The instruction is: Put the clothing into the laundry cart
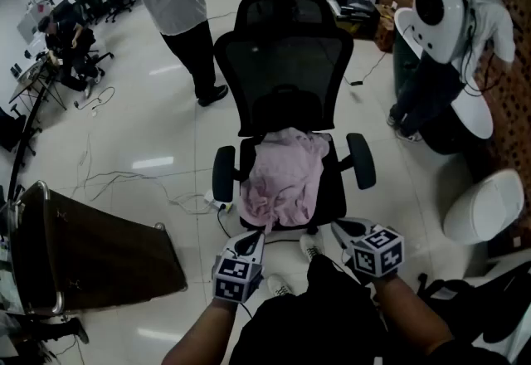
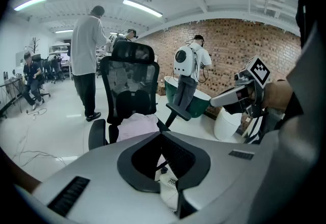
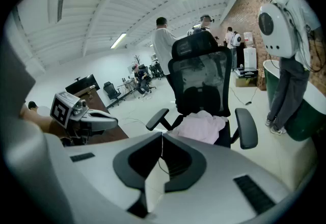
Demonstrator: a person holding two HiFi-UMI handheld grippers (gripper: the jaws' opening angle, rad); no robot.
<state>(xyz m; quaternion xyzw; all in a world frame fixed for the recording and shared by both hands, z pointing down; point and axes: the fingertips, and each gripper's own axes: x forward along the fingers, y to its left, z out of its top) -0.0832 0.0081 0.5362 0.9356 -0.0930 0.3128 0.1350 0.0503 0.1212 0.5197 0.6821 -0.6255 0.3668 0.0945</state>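
with my left gripper [image 1: 251,242] and right gripper [image 1: 342,231] both pressed together and empty, just short of the pink clothing [image 1: 282,177] heaped on the chair [image 1: 286,65] seat, i should spread the jaws, then pinch a thick fold before swinging left to the laundry cart [image 1: 108,260].

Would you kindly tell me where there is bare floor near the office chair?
Bare floor lies right of the office chair, between its armrest and the white rounded object. Left of it, between chair and laundry cart, cables crowd the floor. The seat is covered by pink clothing.
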